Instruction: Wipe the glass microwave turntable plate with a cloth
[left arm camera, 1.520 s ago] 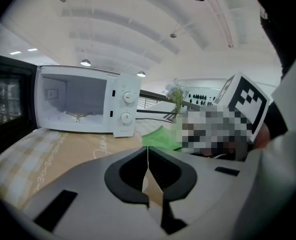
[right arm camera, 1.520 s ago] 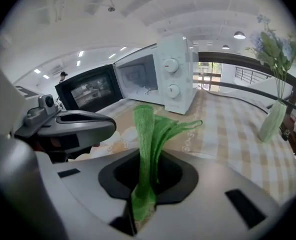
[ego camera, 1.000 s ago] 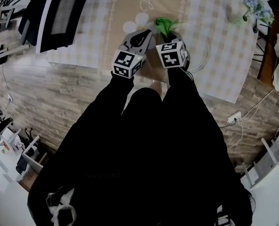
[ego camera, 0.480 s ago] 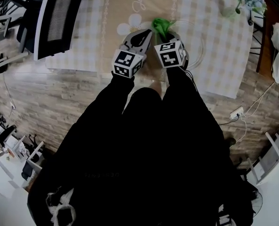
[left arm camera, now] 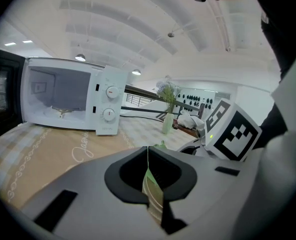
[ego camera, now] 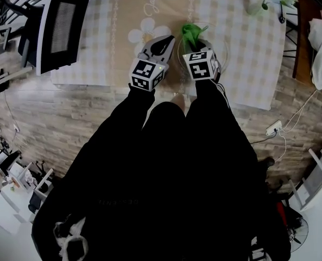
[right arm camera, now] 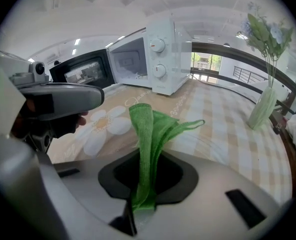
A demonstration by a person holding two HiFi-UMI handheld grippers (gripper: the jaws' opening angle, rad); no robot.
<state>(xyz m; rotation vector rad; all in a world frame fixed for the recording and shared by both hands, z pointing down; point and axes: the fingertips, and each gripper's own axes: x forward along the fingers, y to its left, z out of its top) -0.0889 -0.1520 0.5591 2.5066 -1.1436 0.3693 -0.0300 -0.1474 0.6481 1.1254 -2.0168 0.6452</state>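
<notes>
On table [ego camera: 247, 64] | left gripper [left arm camera: 148, 156] jaws pinch faint, half-hidden plate [ego camera: 226, 49] rim | right gripper [right arm camera: 143, 159] jaws clamp cloth [right arm camera: 147, 129]

Green cloth [right arm camera: 147, 129]: a fine ribbed weave is shown, soft and matt.
Clear round glass turntable plate [left arm camera: 153, 196]: smooth, glossy glass is seen at the edge.
Grey left gripper [left arm camera: 148, 151], grey right gripper [right arm camera: 144, 156]: moulded in smooth matt plastic.
Beige checked tablecloth [right arm camera: 227, 134]: smooth printed fabric is shown.
White microwave [right arm camera: 162, 59]: finished smooth and glossy.
Plank floor [ego camera: 68, 118]: grained wood is seen, matt.
</notes>
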